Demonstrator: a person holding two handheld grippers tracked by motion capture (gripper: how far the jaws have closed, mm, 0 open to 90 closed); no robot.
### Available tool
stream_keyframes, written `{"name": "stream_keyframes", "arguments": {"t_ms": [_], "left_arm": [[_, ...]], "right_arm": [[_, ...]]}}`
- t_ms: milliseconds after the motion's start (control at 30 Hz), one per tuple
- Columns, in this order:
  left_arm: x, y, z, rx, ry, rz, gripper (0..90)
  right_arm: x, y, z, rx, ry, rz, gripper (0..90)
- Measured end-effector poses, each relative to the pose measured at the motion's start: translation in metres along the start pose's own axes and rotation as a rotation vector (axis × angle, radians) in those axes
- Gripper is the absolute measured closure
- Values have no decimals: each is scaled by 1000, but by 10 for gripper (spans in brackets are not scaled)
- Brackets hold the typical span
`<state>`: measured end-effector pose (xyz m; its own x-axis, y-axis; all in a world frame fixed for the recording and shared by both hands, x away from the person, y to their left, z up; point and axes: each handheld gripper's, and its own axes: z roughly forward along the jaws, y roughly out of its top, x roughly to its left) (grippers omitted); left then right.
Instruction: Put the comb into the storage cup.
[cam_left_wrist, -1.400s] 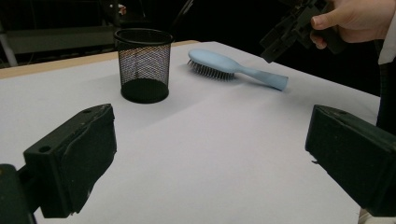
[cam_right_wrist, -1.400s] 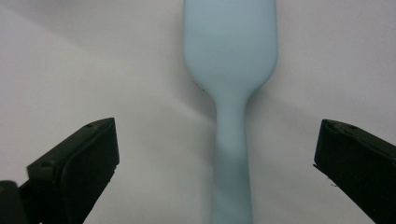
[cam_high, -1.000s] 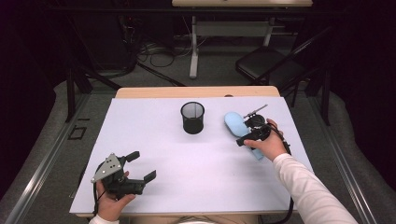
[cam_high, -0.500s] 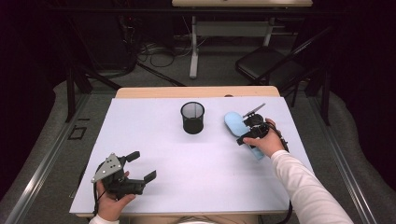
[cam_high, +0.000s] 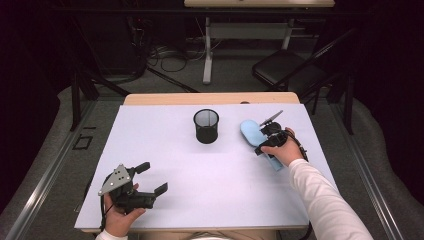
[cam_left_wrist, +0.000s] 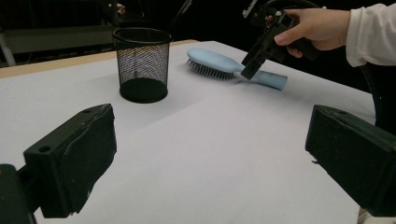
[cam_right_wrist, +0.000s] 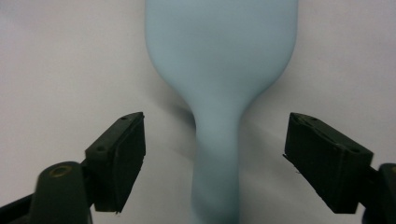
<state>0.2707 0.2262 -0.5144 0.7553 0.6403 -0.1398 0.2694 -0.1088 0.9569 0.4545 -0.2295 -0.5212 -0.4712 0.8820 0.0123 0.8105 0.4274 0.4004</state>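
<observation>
Nearest, at front left of the white-covered worktop (cam_high: 210, 185): left claw (cam_high: 152, 178) held in a hand at the worktop's front edge, grey three-cornered plate on top, jaws spread wide, nothing between them. Same seen in left gripper view: left claw (cam_left_wrist: 210, 154) with both black jaws far apart over bare white surface, holding nothing

Mid-worktop, slightly right of centre: black wire-mesh cylindrical cup (cam_high: 206, 126), upright, open top, standing alone; apart from both claws. In left gripper view, cup (cam_left_wrist: 142, 63) stands left of the brush, a clear gap between them

Right of cup: pale blue plastic paddle hairbrush (cam_high: 248, 131) lying flat on the worktop, head toward the far side, handle toward the person. In left gripper view, hairbrush (cam_left_wrist: 219, 63) rests bristles down, handle pointing right

Right claw (cam_high: 263, 145) held in a hand with white sleeve, poised over the brush handle, pointing down. In right gripper view: right claw (cam_right_wrist: 215, 161) with jaws wide apart, one on each side of the hairbrush (cam_right_wrist: 219, 70) neck; gaps visible on both sides, no contact, nothing gripped. From left gripper view, right claw (cam_left_wrist: 250, 70) tip sits just at the handle; touching or not, cannot tell

Beyond the far edge: grey floor, dark folding chair (cam_high: 290, 70), cables
</observation>
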Motion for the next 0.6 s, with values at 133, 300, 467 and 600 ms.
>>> {"name": "stream_keyframes", "arguments": {"t_ms": [133, 300, 467, 600], "left_arm": [[0, 0, 0, 0, -1, -1, 23], [0, 0, 0, 1, -2, -1, 23], [0, 0, 0, 1, -1, -1, 23], [0, 0, 0, 3, 0, -5, 23]], "right_arm": [[-2, 1, 2, -11, 8, 0, 289], [-6, 1, 2, -1, 13, 0, 373], [-9, 0, 3, -11, 14, 38, 433], [-12, 0, 3, 0, 18, 32, 435]]}}
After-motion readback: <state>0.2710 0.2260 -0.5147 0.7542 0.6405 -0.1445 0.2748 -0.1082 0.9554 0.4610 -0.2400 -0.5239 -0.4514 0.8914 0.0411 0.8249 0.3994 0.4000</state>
